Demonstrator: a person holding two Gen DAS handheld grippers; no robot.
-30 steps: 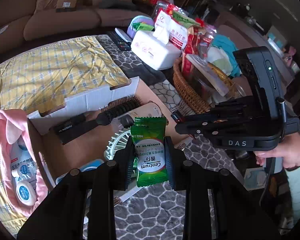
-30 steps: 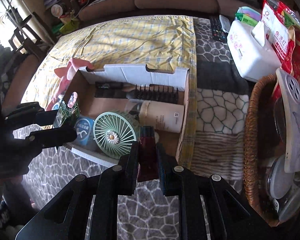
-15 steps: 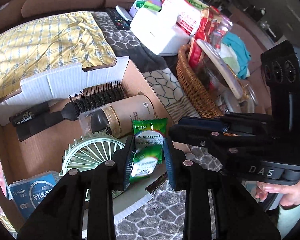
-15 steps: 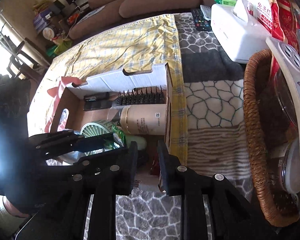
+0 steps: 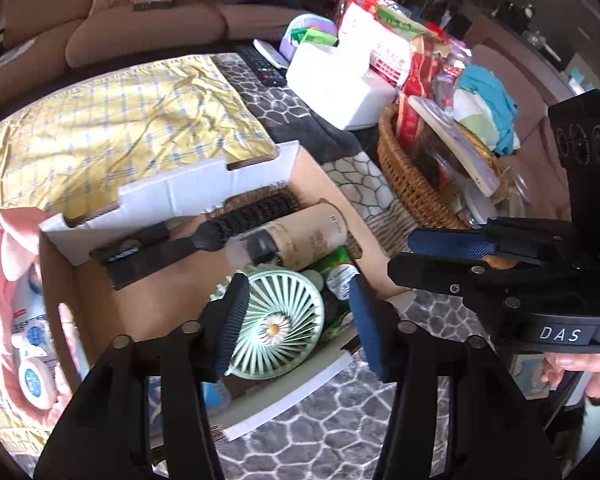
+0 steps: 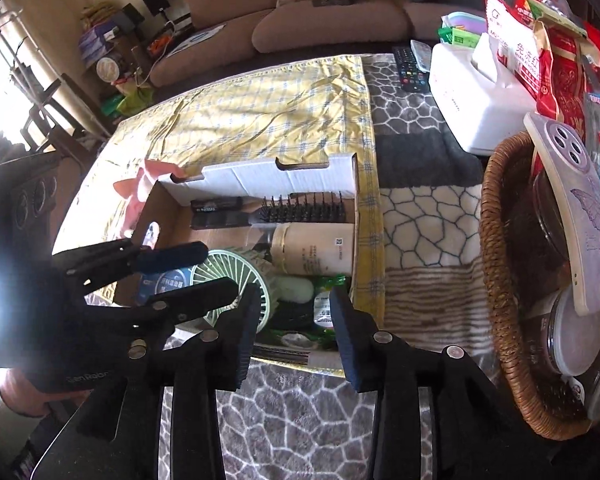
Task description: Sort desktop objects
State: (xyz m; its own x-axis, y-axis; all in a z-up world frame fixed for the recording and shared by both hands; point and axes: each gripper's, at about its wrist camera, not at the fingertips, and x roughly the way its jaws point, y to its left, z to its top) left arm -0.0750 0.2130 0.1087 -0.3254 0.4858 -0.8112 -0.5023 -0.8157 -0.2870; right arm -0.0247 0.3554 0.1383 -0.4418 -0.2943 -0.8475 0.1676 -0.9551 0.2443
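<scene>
Both claws have just been opening, and nothing is between their pads now. The left claw [image 5: 296, 308] has let go the green foil sachet [image 5: 338, 276], which lies inside the open cardboard box [image 5: 180, 188] beside the mint-green round fan [image 5: 278, 320]. The right claw [image 6: 294, 320] stands moderately open and empty above the box corner; its dark red object is not visible.

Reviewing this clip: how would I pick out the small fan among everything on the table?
Find the open cardboard box on the yellow checked cloth. The fan lies at its near edge, below the beige bottle: the only mint-green round grille, with a daisy at its centre.
</scene>
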